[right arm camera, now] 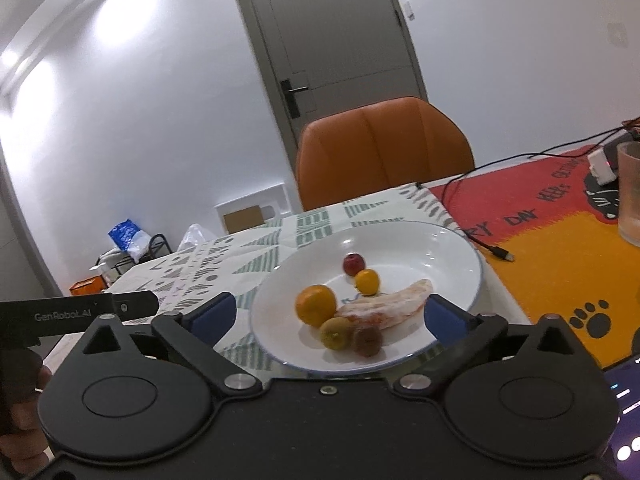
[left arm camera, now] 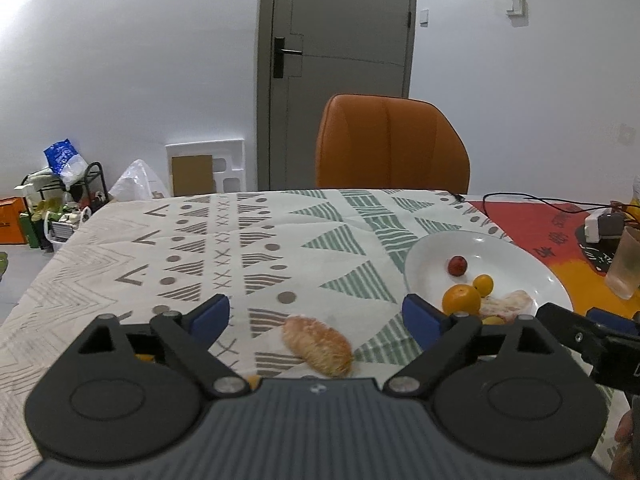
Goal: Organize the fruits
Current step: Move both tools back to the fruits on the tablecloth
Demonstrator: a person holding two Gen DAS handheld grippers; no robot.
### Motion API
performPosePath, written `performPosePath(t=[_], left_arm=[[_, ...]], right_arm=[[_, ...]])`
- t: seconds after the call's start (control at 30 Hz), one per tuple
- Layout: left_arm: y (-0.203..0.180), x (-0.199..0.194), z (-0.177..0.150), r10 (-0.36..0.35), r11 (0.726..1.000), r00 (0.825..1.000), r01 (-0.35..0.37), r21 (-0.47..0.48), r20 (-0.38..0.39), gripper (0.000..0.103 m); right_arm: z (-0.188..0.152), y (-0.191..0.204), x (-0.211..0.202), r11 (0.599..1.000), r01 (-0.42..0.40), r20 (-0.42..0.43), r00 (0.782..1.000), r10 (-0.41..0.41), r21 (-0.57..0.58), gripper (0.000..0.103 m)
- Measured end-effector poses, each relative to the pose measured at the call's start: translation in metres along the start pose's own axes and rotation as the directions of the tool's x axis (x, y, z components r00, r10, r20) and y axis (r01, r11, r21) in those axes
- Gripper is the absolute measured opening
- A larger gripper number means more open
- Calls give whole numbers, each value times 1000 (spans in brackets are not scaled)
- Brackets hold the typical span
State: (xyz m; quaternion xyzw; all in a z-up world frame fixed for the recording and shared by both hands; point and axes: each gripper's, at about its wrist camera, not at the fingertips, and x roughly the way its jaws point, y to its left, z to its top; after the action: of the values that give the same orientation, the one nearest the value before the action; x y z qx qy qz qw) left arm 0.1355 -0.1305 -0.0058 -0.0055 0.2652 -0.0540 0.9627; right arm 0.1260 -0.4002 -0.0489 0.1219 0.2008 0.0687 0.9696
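**Almost done: one pomelo piece was left off the plate**

So, most of the fruit was already sitting in the white plate [right arm camera: 448, 240] when I looked. In the right wrist view I counted a tangerine [right arm camera: 316, 305], a smaller yellow-orange citrus [right arm camera: 367, 281], a little red fruit [right arm camera: 353, 264], two kiwis [right arm camera: 335, 333] side by side at the near edge, and a peeled pomelo segment [right arm camera: 394, 304] lying across the middle, touching the kiwis.

What hadn't made it yet: a second pomelo segment [left arm camera: 318, 346] was flat on the patterned tablecloth [left arm camera: 224, 240], just beside the plate's left rim and not in it. Something small and yellow-orange also peeked out under the left tool's body, but it was too hidden to name.

Both tools were empty. The left tool [left arm camera: 316, 312] was spread wide, with the loose segment between its blue fingers [left arm camera: 214, 314] and nothing pressing on it. The right tool [right arm camera: 326, 314] was spread wide too, hovering at the near rim of the plate without gripping anything.

My guess was the job was nearly finished, with that stray segment the obvious next pickup. It looked soft, so a gentle squeeze seemed wise. The cup, cables and orange chair across the surface weren't part of it.
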Motion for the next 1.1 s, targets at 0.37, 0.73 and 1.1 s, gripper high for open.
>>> performPosePath(t=[0.37, 0.73, 1.1], left_arm=[[23, -13, -6, 45, 999, 999, -45, -25, 7, 93], [50, -17, -13, 84, 994, 996, -84, -76, 4, 93], [74, -10, -26, 103, 987, 994, -106, -119, -28, 93]], right_arm=[[-4, 24, 2, 999, -40, -12, 999, 40, -27, 103], [-9, 43, 9, 996, -69, -40, 997, 66, -54, 103], [-17, 58, 25, 993, -91, -82, 993, 84, -78, 103]])
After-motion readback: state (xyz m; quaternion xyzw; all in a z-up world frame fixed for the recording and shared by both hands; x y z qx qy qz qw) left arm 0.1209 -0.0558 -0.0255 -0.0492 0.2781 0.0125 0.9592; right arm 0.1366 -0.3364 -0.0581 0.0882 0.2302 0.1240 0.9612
